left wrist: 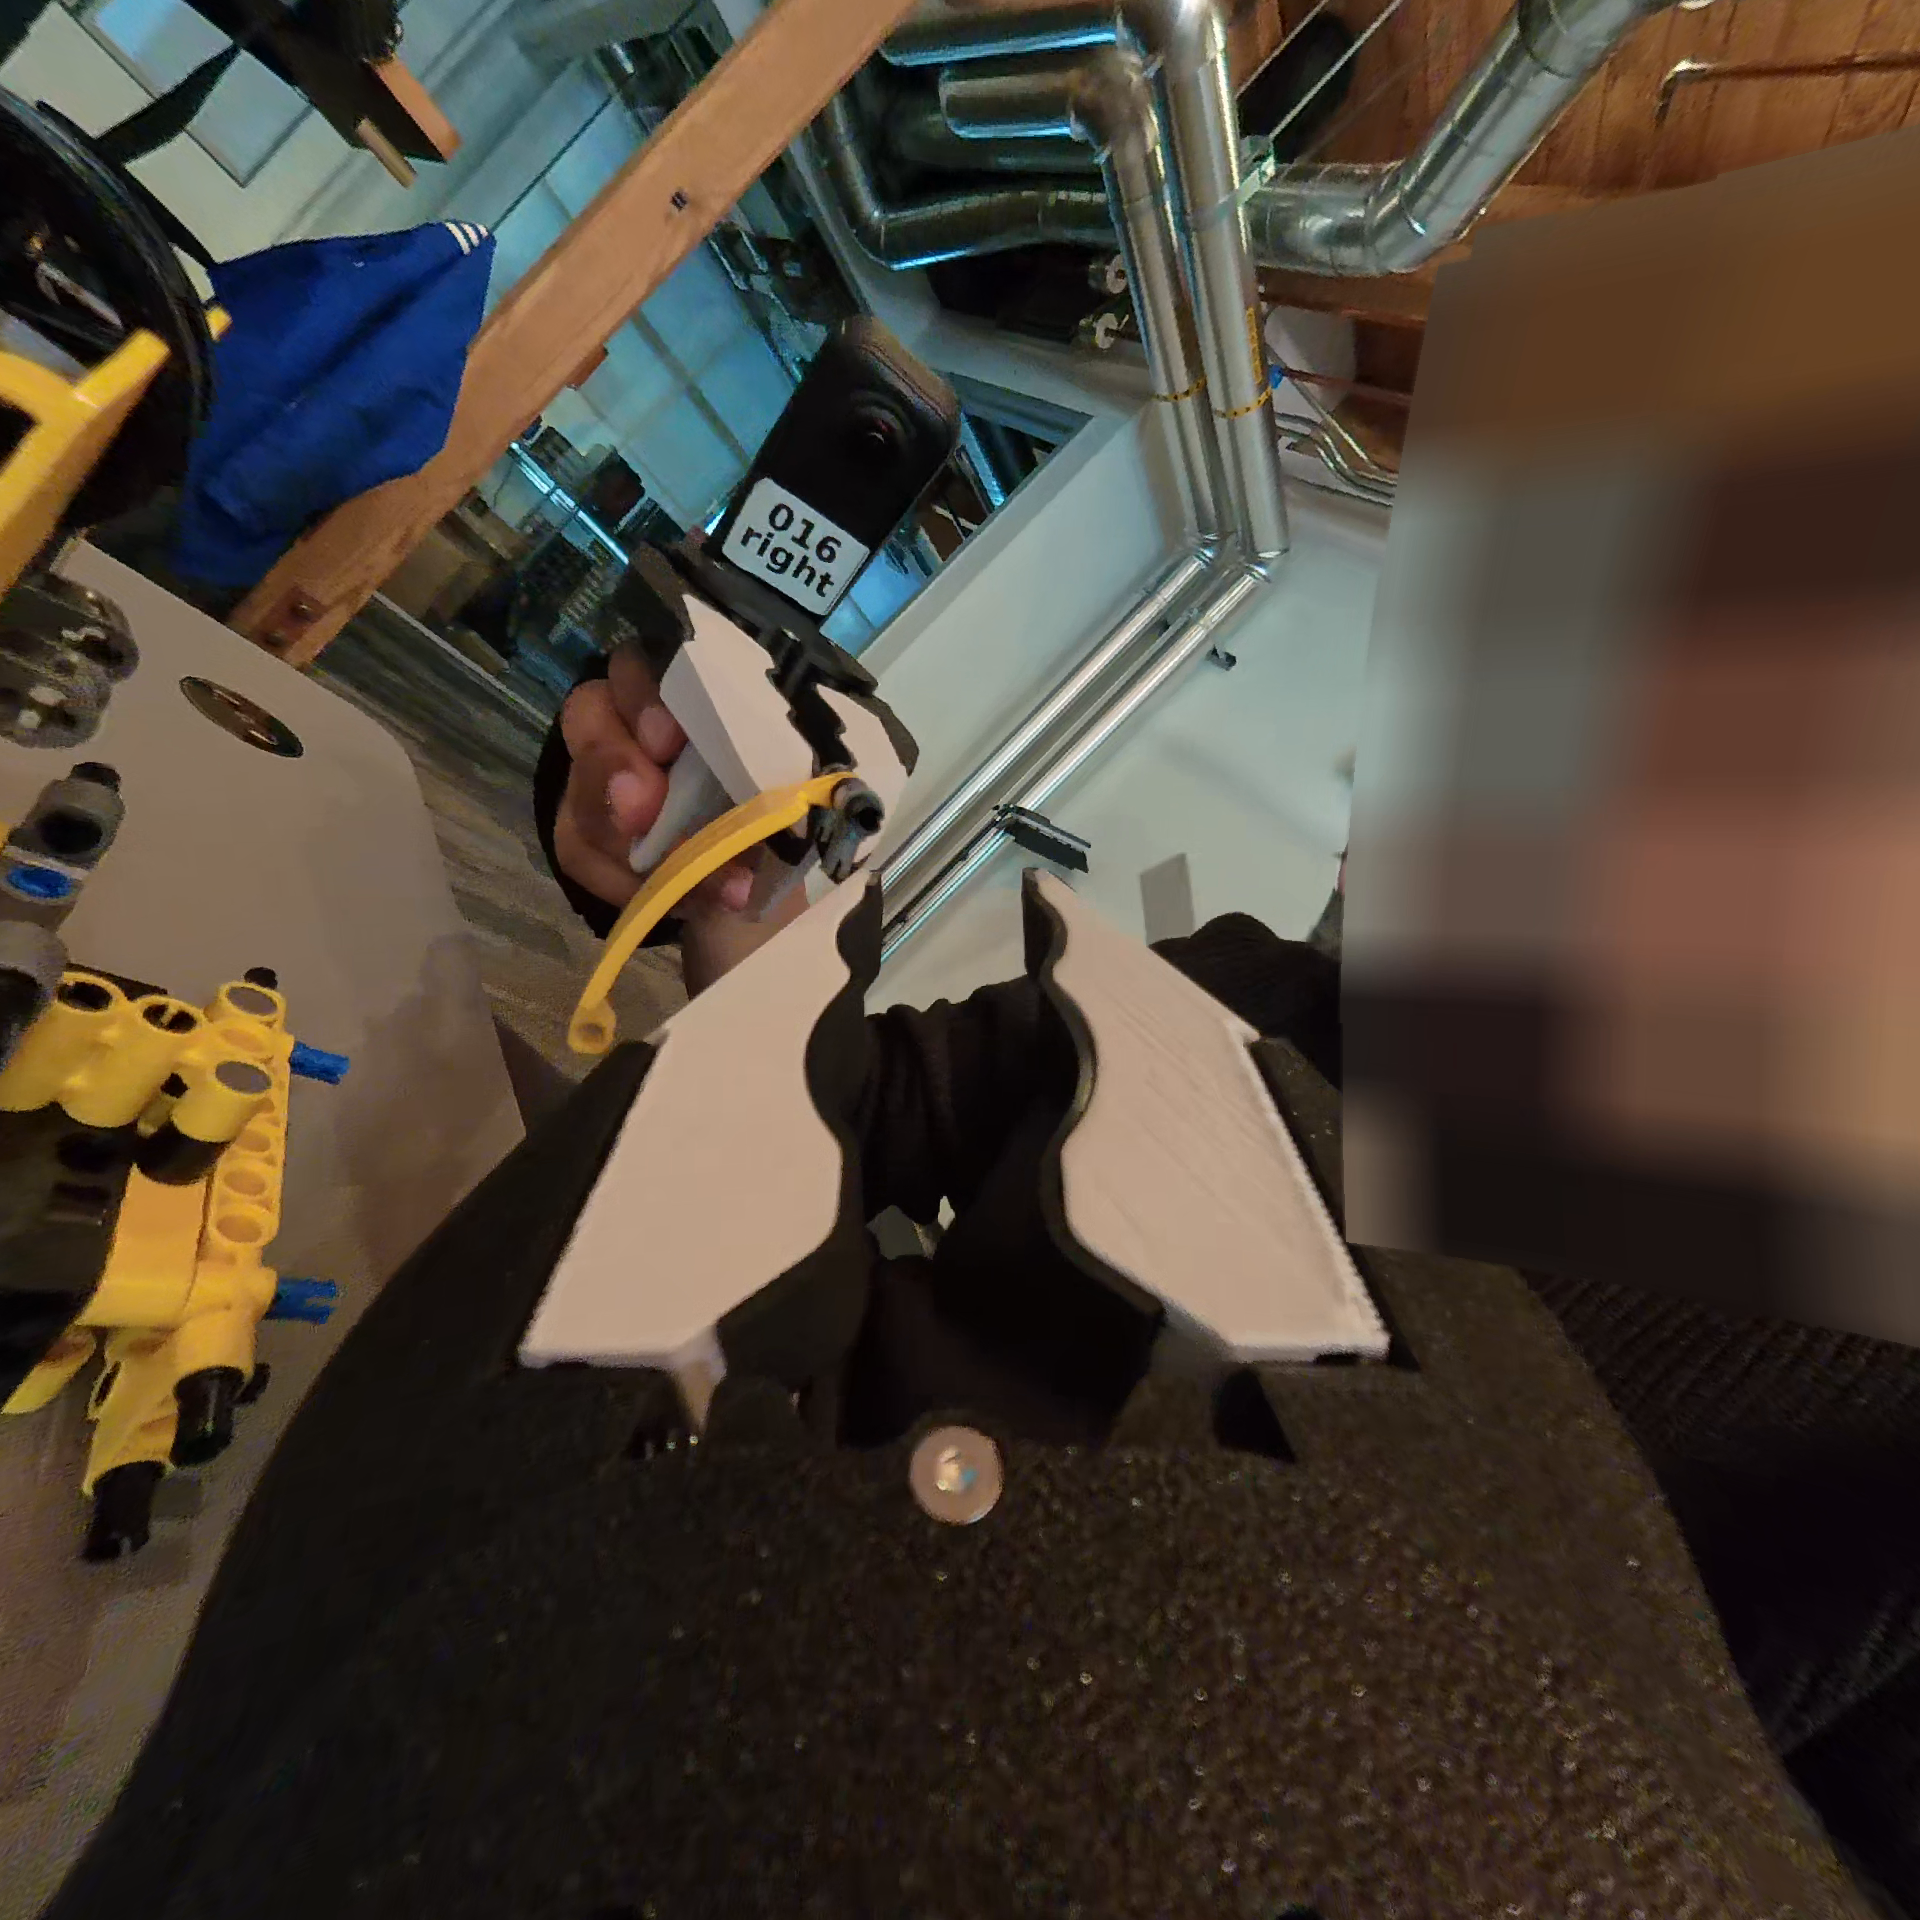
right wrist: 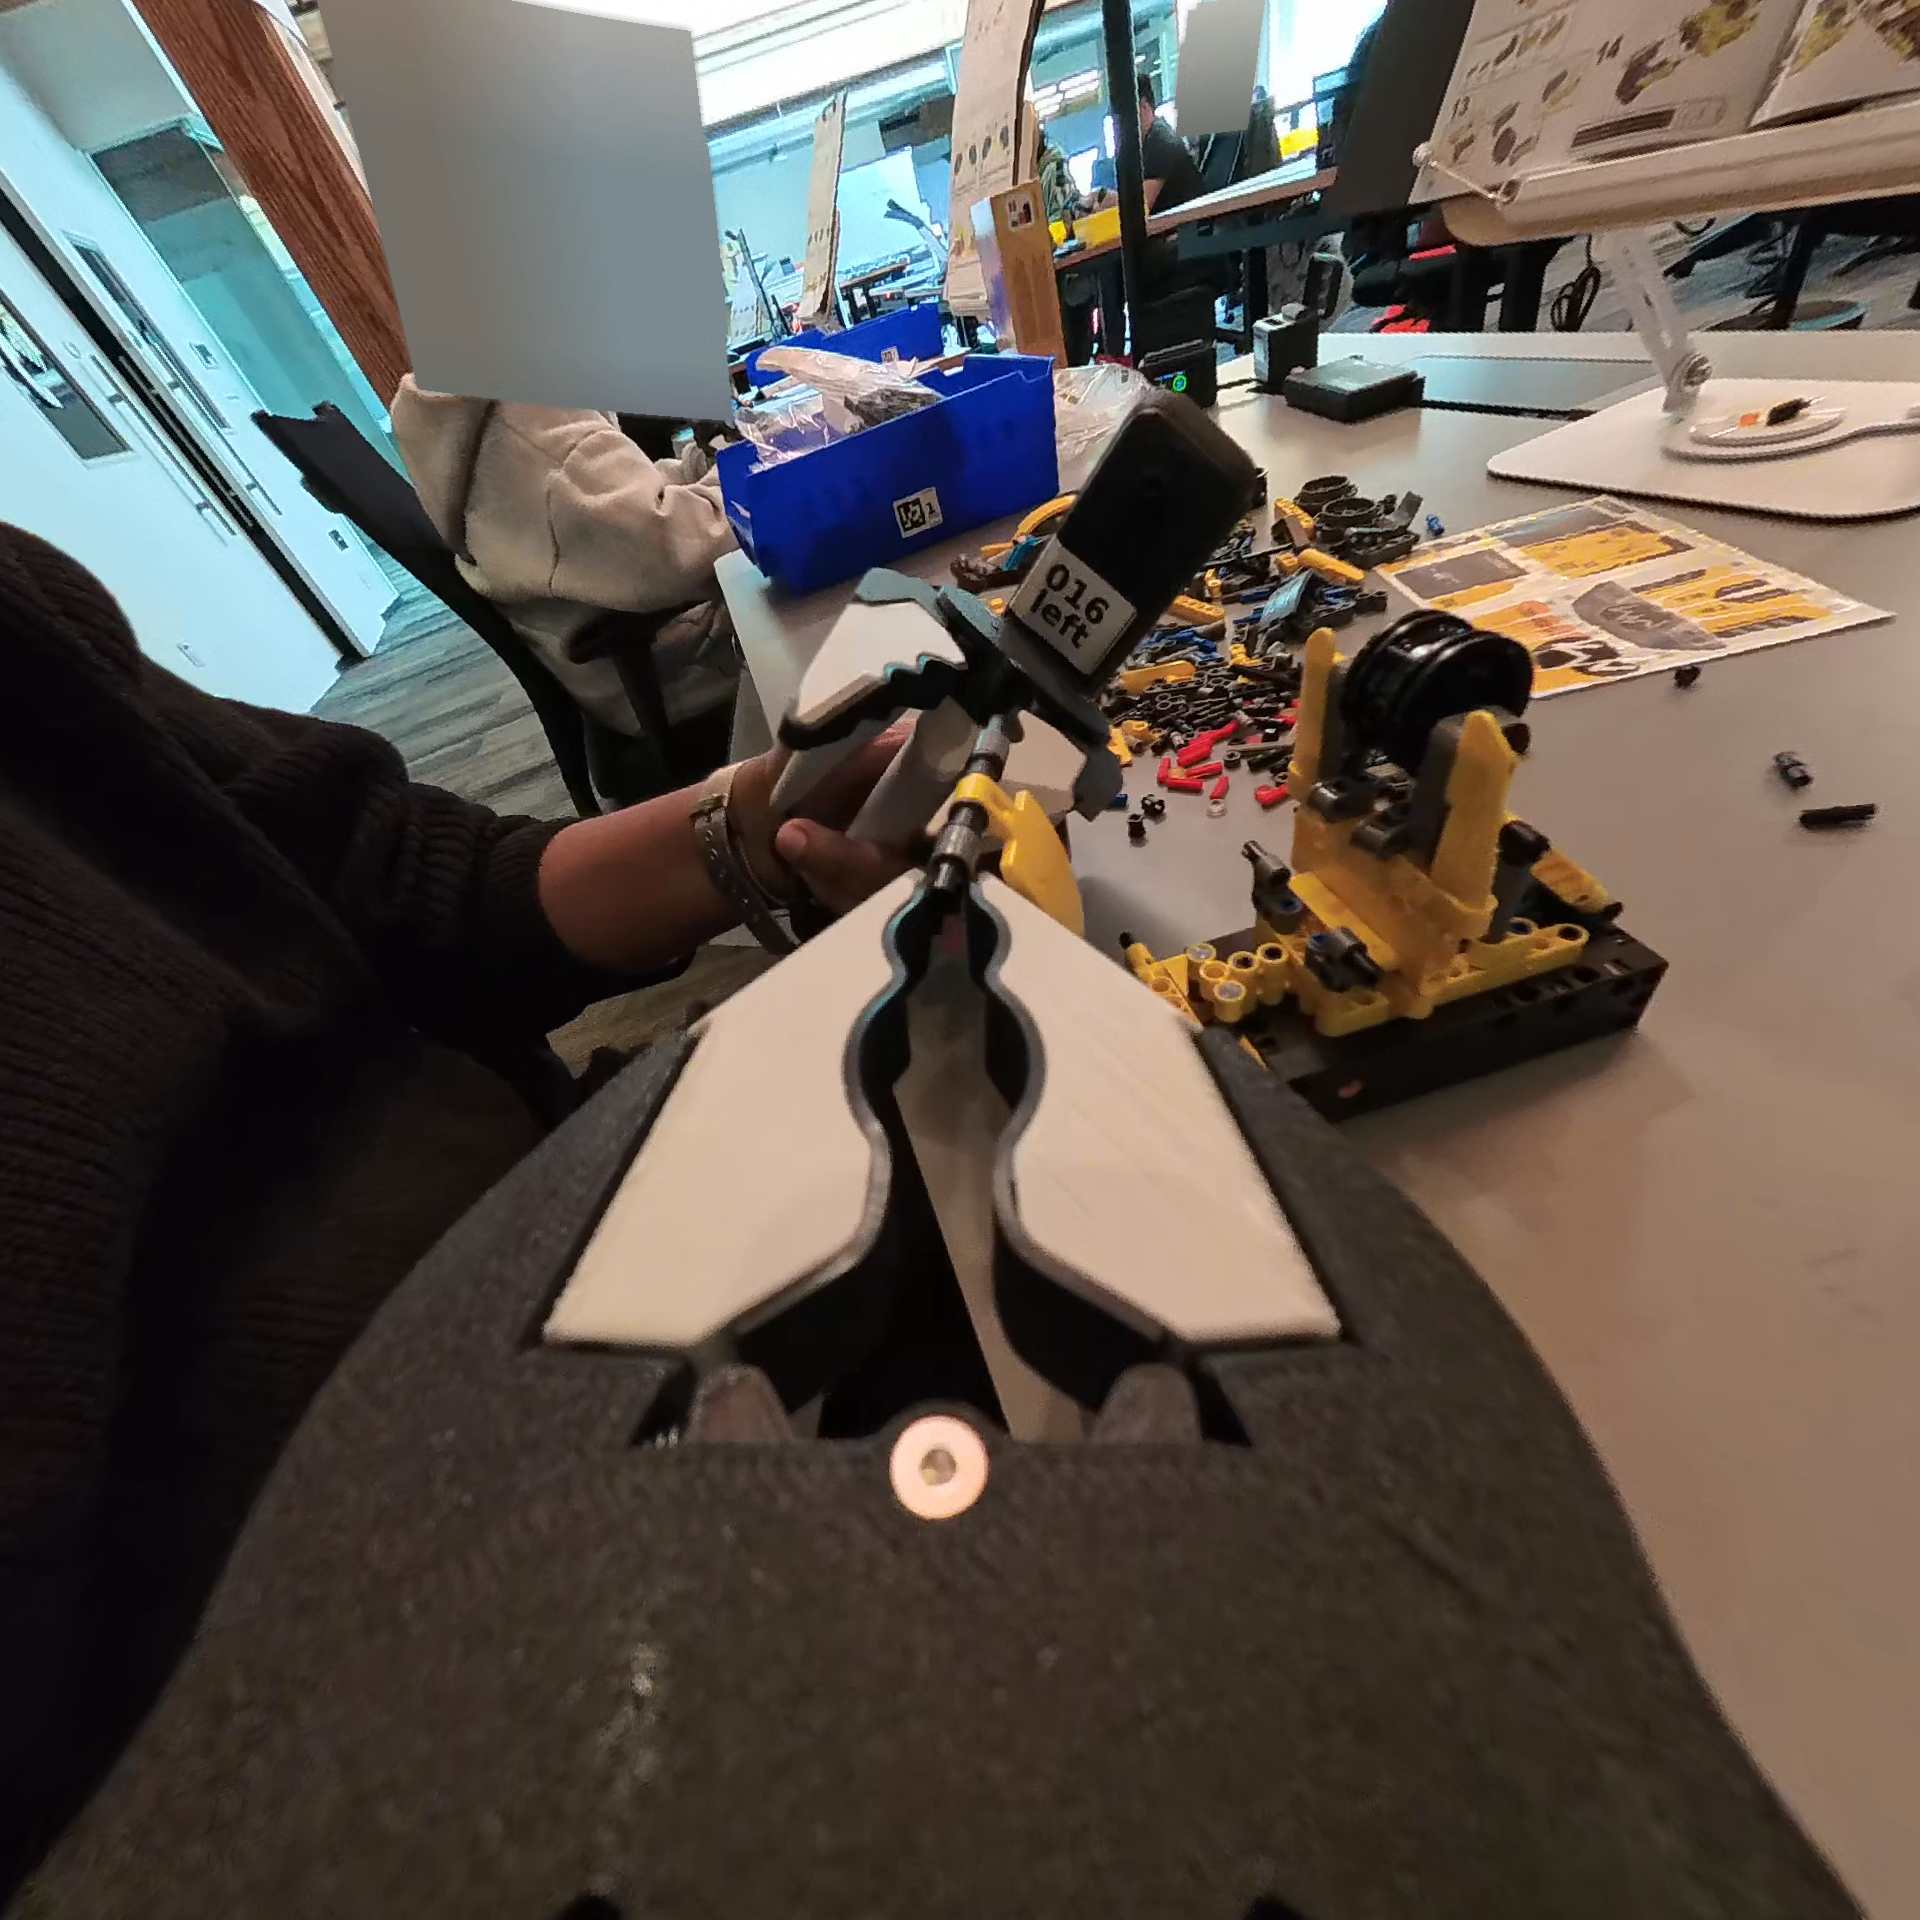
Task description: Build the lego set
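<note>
White stickers are borne by both cameras; an axle (right wrist: 951,868) is clamped by right gripper (right wrist: 948,906) jaws — left gripper (left wrist: 951,883) jaws released.

Looking like an open-plan office/lab w/ workbenches: grey table (right wrist: 1558,1195) carrying loose building-toy parts (right wrist: 1226,665), a half-built yellow model (right wrist: 1403,925), a blue parts bin (right wrist: 894,468) & an instruction sheet (right wrist: 1621,587). People sitting at desks beyond; exposed metal ducting (left wrist: 1174,260) running overhead, prob. ventilation.
</note>
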`<state>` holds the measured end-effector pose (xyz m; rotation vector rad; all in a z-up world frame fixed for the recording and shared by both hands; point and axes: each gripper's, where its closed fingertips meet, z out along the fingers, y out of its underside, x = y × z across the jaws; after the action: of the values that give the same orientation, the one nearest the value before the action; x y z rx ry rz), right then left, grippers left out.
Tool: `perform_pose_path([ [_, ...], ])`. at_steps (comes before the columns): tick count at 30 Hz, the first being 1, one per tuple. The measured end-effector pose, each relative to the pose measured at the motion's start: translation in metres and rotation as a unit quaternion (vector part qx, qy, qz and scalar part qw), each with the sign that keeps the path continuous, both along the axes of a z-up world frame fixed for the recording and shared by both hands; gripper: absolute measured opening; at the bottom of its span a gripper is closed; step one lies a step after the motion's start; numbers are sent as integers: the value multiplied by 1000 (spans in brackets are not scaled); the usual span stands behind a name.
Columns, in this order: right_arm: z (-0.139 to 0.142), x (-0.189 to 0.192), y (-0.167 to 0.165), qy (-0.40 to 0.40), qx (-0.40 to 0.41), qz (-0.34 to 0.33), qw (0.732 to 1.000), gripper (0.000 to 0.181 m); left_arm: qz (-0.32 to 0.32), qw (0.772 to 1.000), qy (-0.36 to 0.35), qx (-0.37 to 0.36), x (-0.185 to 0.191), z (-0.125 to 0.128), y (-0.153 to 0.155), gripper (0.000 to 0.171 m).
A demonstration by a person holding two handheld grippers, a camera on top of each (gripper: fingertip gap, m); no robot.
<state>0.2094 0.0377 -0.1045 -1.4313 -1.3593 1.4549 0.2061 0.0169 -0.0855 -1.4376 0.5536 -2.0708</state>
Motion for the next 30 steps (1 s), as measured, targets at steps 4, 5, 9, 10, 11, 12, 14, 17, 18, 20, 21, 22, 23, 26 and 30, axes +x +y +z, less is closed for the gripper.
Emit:
perform_pose_path([
  [4, 0, 5, -1, 1, 10, 1, 1000, 5, -4, 1000, -4, -3, 2, 1, 1, 26],
  [5, 0, 6, -1, 2, 13, 1, 1000, 5, -8, 1000, -5, -4, 3, 0, 1, 26],
  [9, 14, 8, -1, 39, 0, 1, 999, 4, -17, 1000, 9, -15, 8, -7, 0, 30],
  [10, 17, 9, -2, 45, -6, 5, 999, 4, -19, 1000, 14, -16, 9, -9, 0, 34],
  [11, 18, 10, -2, 46, -5, 7, 999, 4, -19, 1000, 16, -17, 10, -10, 0, 37],
  [12, 17, 10, -3, 43, -1, 8, 999, 4, -19, 1000, 15, -17, 10, -10, -1, 37],
  [14, 20, 10, -6, 48, 0, 17, 999, 5, -17, 1000, 10, -15, 10, -8, -2, 37],
  [17, 27, 9, -10, 70, -23, 32, 997, 4, -11, 1000, 11, -14, 8, -8, -2, 38],
  [18, 27, 8, -10, 71, -26, 36, 996, 4, -10, 1000, 9, -15, 7, -8, -2, 38],
  [20, 25, 5, -12, 68, -25, 39, 997, 4, -8, 1000, 6, -18, 5, -8, -2, 38],
  [21, 24, 3, -13, 66, -24, 42, 997, 4, -6, 1000, 5, -18, 4, -8, -3, 38],
  [22, 23, 0, -14, 65, -25, 46, 997, 4, -4, 1000, 4, -17, 3, -7, -3, 38],
  [23, 23, -2, -16, 64, -26, 50, 996, 4, -2, 1000, 4, -17, 2, -8, -3, 38],
  [26, 19, -10, -20, 59, -26, 58, 996, 5, 4, 1000, 4, -19, -2, -9, -4, 39],
  [30, 15, -18, -23, 54, -29, 66, 996, 4, 14, 1000, -4, -19, -9, -7, -3, 38],
])
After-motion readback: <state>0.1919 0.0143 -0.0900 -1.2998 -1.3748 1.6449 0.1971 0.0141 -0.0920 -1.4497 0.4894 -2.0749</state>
